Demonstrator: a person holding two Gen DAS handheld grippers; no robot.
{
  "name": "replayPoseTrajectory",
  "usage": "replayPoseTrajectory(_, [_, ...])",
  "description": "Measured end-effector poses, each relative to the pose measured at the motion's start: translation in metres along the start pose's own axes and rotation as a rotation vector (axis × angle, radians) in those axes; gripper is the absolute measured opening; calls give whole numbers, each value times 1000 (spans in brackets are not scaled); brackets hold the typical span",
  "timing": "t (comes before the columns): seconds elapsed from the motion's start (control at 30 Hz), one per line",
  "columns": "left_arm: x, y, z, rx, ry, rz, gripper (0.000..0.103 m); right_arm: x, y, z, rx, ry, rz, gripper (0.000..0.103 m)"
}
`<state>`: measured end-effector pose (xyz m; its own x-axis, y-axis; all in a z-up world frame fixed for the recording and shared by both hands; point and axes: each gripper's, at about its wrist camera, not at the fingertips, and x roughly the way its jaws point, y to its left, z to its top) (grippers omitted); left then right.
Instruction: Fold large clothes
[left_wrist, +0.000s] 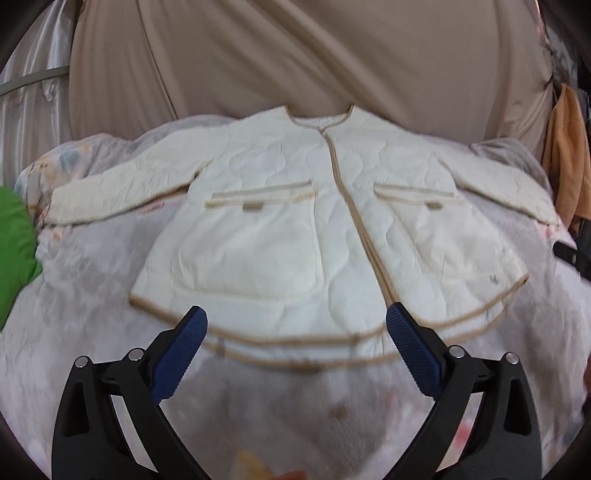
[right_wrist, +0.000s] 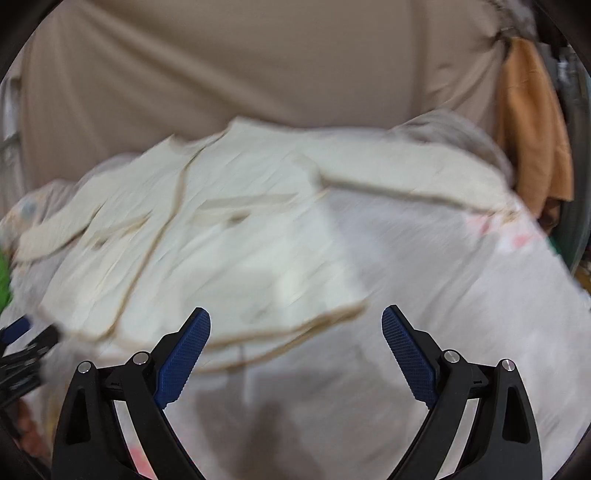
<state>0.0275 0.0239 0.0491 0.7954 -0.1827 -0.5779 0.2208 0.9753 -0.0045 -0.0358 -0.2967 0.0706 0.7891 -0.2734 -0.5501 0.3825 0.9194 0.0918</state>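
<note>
A cream quilted jacket (left_wrist: 266, 221) with tan trim lies spread flat, front up, sleeves out to both sides, on a pale bedsheet (left_wrist: 74, 332). My left gripper (left_wrist: 295, 317) is open and empty, hovering over the jacket's bottom hem near the centre. In the right wrist view the jacket (right_wrist: 221, 240) is blurred and lies to the left. My right gripper (right_wrist: 295, 317) is open and empty, above the jacket's right hem corner. The left gripper (right_wrist: 22, 339) shows at the left edge of the right wrist view.
A beige curtain (left_wrist: 295, 55) hangs behind the bed. A green cloth (left_wrist: 14, 251) lies at the left edge. An orange cloth (right_wrist: 528, 122) hangs at the right. The sheet (right_wrist: 443, 295) is bare to the right of the jacket.
</note>
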Motion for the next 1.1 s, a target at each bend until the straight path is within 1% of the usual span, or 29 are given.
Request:
replayPoseTrajectory(0.03, [3,7,9,-7,-11,-9,96,12,-32,13,29,-10,-36,92])
replayPoseTrajectory(0.07, [6,12,16,-15,-15,-16,97,32,-65,26,82,5,-58,92])
replayPoseTrajectory(0.1, [11,18,22,-24,-16,-27,97,49,-96,37,152,30,-63,92])
replayPoseTrajectory(0.17, [25,30,34,-40,-5,-40,97,88,-164,52,346,68,-61,92])
replayPoseTrajectory(0.27, [47,46,49,-69,15,-33,97,132,-239,62,557,89,-88,92])
replayPoseTrajectory(0.33, [61,56,59,-92,25,-25,97,154,-266,66,639,87,-84,92])
replayPoseTrajectory(0.43, [79,68,73,-115,28,-5,97,182,-284,72,705,88,-86,92])
replayPoseTrajectory(0.47, [85,71,77,-118,30,0,97,194,-287,75,714,108,-91,89])
replayPoseTrajectory(0.5, [90,75,80,-121,32,7,97,207,-289,77,724,127,-100,78])
replayPoseTrajectory(0.53, [98,79,85,-127,36,16,97,216,-292,77,736,139,-111,73])
replayPoseTrajectory(0.57, [104,82,88,-131,40,22,96,222,-293,79,751,142,-138,64])
replayPoseTrajectory(0.6, [110,86,91,-138,45,31,95,225,-292,82,756,130,-157,50])
replayPoseTrajectory(0.63, [114,88,94,-143,46,31,93,225,-289,88,749,109,-170,41])
replayPoseTrajectory(0.67, [117,90,96,-146,46,30,93,224,-282,99,721,88,-166,16])
replayPoseTrajectory(0.7, [120,92,100,-152,47,31,93,221,-270,111,688,67,-169,12])
replayPoseTrajectory(0.73, [123,94,104,-159,44,27,93,216,-257,126,642,29,-166,12])
replayPoseTrajectory(0.77, [124,95,107,-164,42,24,93,207,-236,146,572,-19,-149,10])
replayPoseTrajectory(0.8, [126,97,111,-171,39,21,93,201,-218,162,518,-57,-122,9])
replayPoseTrajectory(0.87, [129,99,120,-188,29,6,93,185,-167,196,404,-126,-36,9])
replayPoseTrajectory(0.93, [131,100,130,-210,13,-9,93,167,-98,227,282,-178,109,8])
replayPoseTrajectory(0.97, [132,101,135,-221,1,-18,93,160,-54,240,213,-191,195,8])
replayPoseTrajectory(1.0, [132,101,139,-231,-10,-25,93,156,-20,246,162,-192,261,8])
replayPoseTrajectory(1.03, [133,101,145,-241,-21,-34,93,153,23,252,99,-186,340,8])
replayPoseTrajectory(1.07, [134,102,149,-250,-29,-46,93,153,56,253,58,-175,405,8])
replayPoseTrajectory(1.1, [135,103,152,-260,-36,-56,93,155,100,251,9,-147,494,9])
